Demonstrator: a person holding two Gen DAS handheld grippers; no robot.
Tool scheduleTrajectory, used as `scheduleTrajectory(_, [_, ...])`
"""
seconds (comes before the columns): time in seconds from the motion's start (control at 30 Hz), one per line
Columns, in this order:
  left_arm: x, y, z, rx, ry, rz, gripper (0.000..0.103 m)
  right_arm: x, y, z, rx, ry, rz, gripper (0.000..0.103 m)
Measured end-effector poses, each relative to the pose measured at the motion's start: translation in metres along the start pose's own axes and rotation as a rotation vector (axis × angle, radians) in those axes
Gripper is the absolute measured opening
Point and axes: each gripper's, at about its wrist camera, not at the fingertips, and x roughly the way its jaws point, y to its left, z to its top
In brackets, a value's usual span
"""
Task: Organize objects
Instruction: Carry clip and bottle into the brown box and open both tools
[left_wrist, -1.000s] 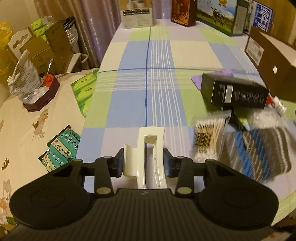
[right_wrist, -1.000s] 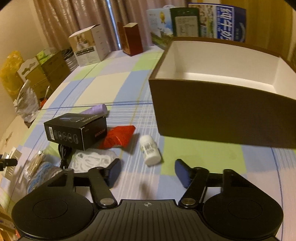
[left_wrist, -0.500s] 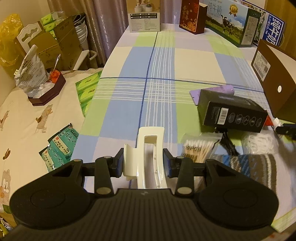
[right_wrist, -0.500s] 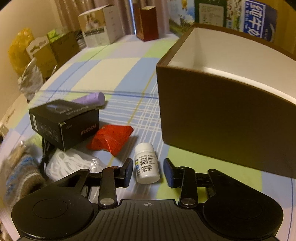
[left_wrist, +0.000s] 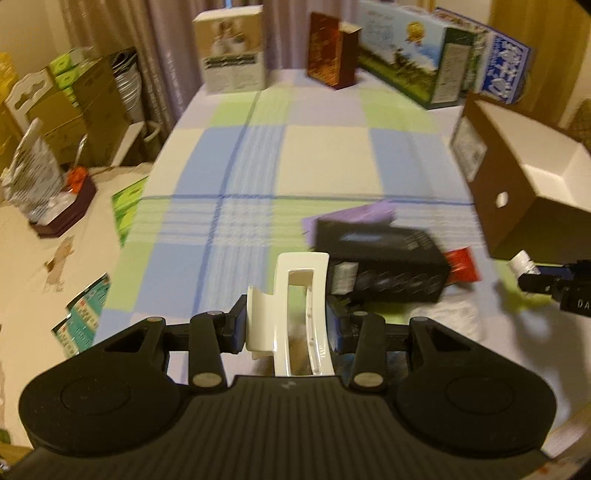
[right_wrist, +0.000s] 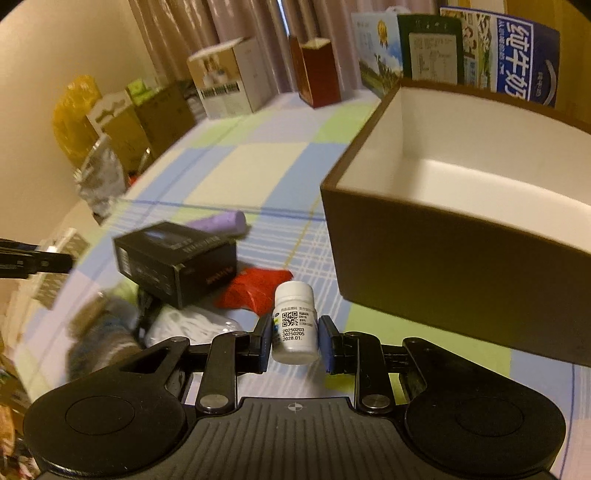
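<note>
Left gripper (left_wrist: 286, 325): fingers clamped on a cream plastic clip (left_wrist: 295, 314), which stands up between them and reaches forward over the checked cloth
Right gripper (right_wrist: 293, 341): fingers closed on a small white bottle (right_wrist: 295, 326), label with a QR code and printed dates facing the camera; the bottle looks lifted clear of the cloth, though the angle leaves this uncertain
Tabletop (left_wrist: 325, 155): covered by a cloth of blue, green and cream squares with blue stripes
Brown box (right_wrist: 461, 236): open on top, white inside, nothing seen in the part that shows; it sits just ahead and to the right of the held bottle
Black carton (right_wrist: 177, 258): lying on the cloth left of the bottle, a purple roll (right_wrist: 221, 223) just behind it
Red packet (right_wrist: 255, 291): flat on the cloth between the black carton and the brown box, right behind the bottle
White bundle (right_wrist: 192, 326): in clear wrap, near the right gripper's left finger, partly under the black carton's near corner
Far end of the tabletop: a white-and-tan carton (left_wrist: 234, 61), a dark red box (left_wrist: 330, 55) and printed milk cartons (left_wrist: 410, 70) standing upright in a row
Left wrist view: blurred; the right gripper's tip with the bottle shows at its right edge
</note>
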Motion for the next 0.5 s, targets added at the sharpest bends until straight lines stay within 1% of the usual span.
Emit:
scheduleTrajectory(0.27, [-0.012, -0.059, 0.027, 0.073, -0.047, -0.104, 0.036, -0.052, -0.010, 0.011, 0.043, -0.087, 0.035, 0.024])
scheduleTrajectory(0.5, [-0.014, -0.117, 0.055, 0.144, -0.074, -0.201, 0.036, -0.090, -0.037, 0.021, 0.107, -0.158, 0.007, 0.024])
